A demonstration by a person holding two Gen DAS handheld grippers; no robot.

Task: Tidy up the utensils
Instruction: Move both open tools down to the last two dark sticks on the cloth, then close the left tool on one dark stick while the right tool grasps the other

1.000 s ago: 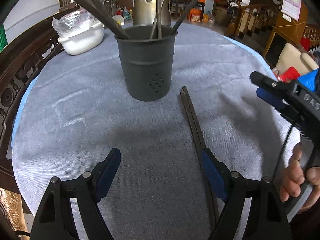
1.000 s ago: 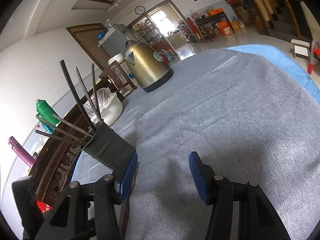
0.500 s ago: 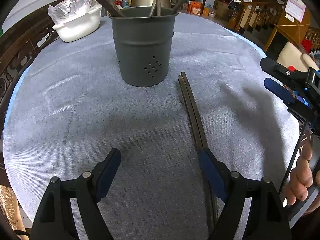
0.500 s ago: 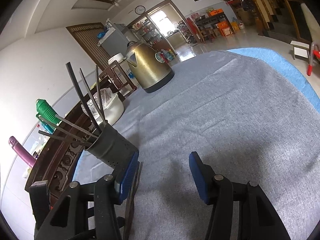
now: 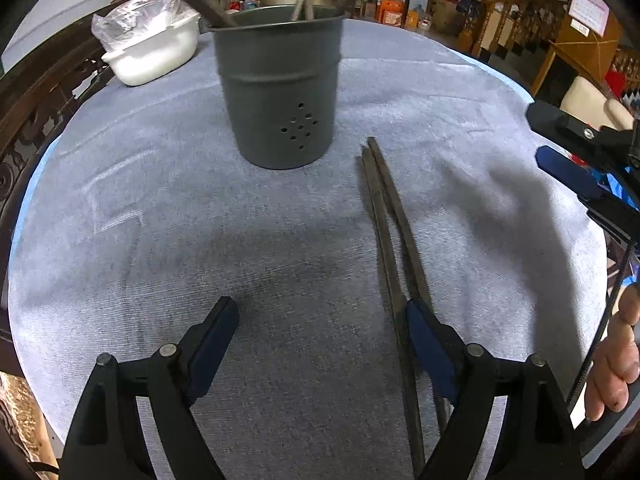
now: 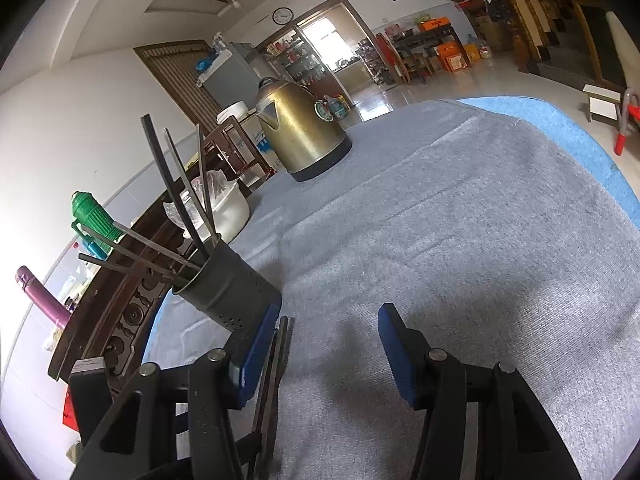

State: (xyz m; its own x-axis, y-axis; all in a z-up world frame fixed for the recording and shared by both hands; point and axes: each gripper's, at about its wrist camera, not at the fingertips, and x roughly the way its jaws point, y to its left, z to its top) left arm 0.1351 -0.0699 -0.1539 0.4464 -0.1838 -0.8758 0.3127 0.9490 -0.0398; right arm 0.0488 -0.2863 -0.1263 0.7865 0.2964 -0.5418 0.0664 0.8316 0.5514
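You get soft daylight from the doorway (image 6: 334, 44) at the far end of the room — it glares on the floor there. Broad soft shadows lie on the table cloth (image 5: 160, 208) near its close edge. Both views are sharp, yet bent and dark at corners.

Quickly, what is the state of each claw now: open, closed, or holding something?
Left claw: opening, nothing gripped; the chopsticks lie beside its right finger.
Right claw: open, holding nothing.
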